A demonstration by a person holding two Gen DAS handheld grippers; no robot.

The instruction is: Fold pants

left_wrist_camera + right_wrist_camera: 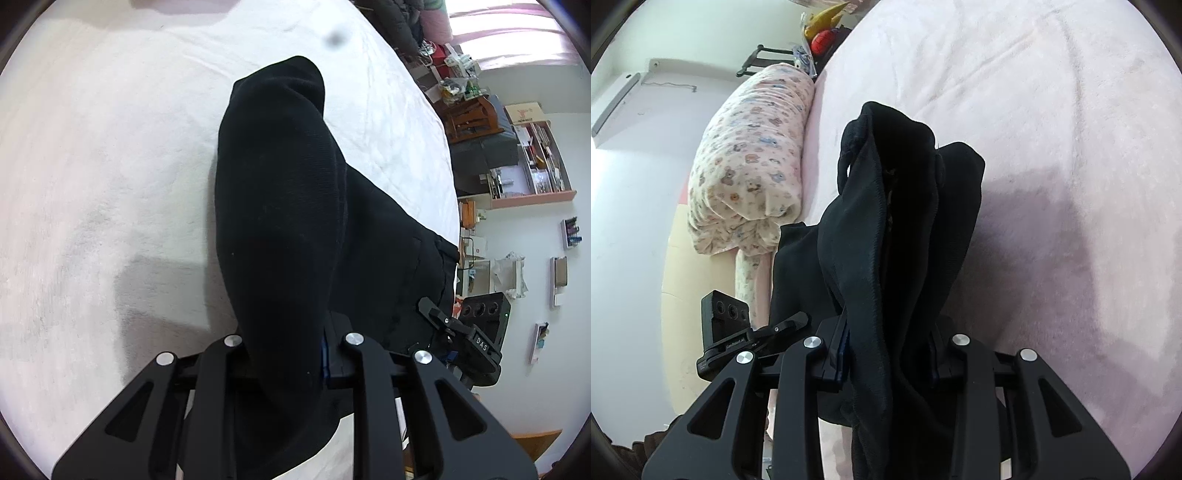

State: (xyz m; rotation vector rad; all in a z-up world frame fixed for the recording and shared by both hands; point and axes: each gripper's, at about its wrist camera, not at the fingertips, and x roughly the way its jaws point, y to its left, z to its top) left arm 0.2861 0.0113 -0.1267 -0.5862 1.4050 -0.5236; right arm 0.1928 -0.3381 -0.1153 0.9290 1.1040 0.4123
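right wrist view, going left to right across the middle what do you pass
white wall → rolled floral quilt → black pants, clamped in the right gripper → pink bed cover

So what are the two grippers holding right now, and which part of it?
Both hold the black pants. The left gripper pinches a bunched fold of one leg; the right gripper clamps gathered layers with a stitched edge. Exactly which part cannot be told.
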